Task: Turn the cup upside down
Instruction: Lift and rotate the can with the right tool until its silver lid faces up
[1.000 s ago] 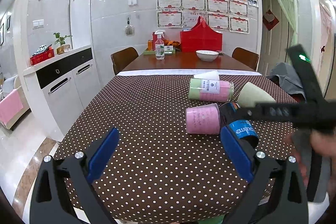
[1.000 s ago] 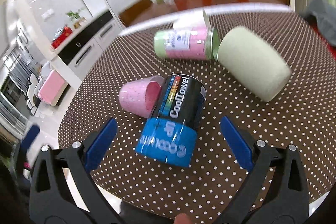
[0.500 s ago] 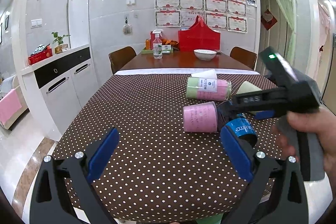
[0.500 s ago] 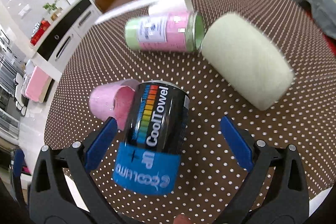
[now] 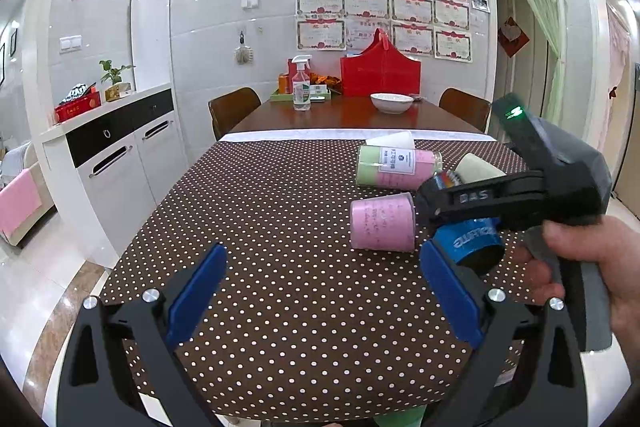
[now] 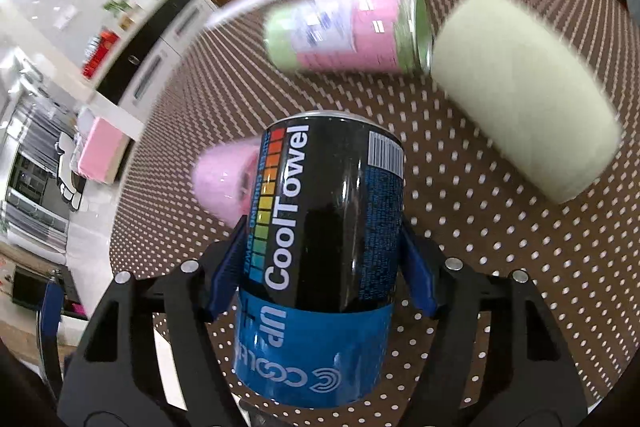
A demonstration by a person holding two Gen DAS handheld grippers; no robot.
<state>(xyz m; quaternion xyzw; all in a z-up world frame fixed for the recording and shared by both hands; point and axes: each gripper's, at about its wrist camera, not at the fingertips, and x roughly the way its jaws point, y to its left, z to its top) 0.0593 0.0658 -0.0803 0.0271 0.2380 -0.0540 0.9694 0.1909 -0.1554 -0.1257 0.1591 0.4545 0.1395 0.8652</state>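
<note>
A black and blue "CoolTowel" can-shaped cup lies on its side on the dotted tablecloth. My right gripper is shut on it, one blue pad on each side. In the left wrist view the same cup shows under the right gripper, which a hand holds. A pink cup lies on its side just left of it. My left gripper is open and empty above the table's near part, left of the cups.
A pink and green jar and a pale green cup lie on their sides farther back. A white cup lies behind the jar. The tablecloth ends near the front edge. A white cabinet stands to the left.
My right gripper has moved forward around the black and blue cup and shut on it. The left gripper has hardly moved.
</note>
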